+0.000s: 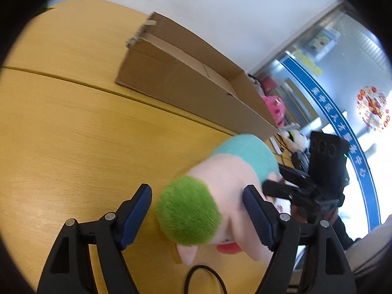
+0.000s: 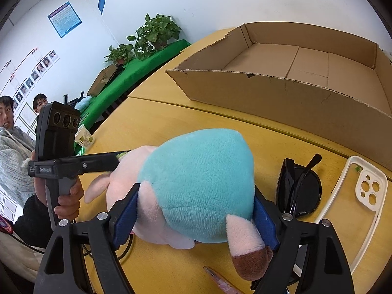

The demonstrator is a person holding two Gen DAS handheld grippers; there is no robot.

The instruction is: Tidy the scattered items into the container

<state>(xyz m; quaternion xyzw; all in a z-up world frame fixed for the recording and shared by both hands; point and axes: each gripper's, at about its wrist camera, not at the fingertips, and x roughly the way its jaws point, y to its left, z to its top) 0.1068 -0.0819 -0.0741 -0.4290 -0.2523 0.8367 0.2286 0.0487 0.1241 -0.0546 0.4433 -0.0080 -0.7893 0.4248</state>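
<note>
A plush doll with green hair, pink skin and a teal body [image 1: 215,191] lies on the wooden table. My left gripper [image 1: 197,210] is open around its green head; the right pad touches the cheek, the left pad stands clear. My right gripper [image 2: 196,215] is shut on the doll's teal body [image 2: 198,178] from the other end. The open cardboard box [image 2: 281,90] stands beyond, empty inside; it also shows in the left wrist view [image 1: 191,80]. Black sunglasses [image 2: 299,188], a white phone case [image 2: 352,196] and a pink pen [image 2: 220,279] lie near my right gripper.
A black cable loop [image 1: 203,276] lies under the doll. More plush toys [image 1: 276,107] sit past the box's end. The wooden table [image 1: 73,122] has a seam across it. Two people [image 2: 14,132] and potted plants [image 2: 156,31] are off the table's far side.
</note>
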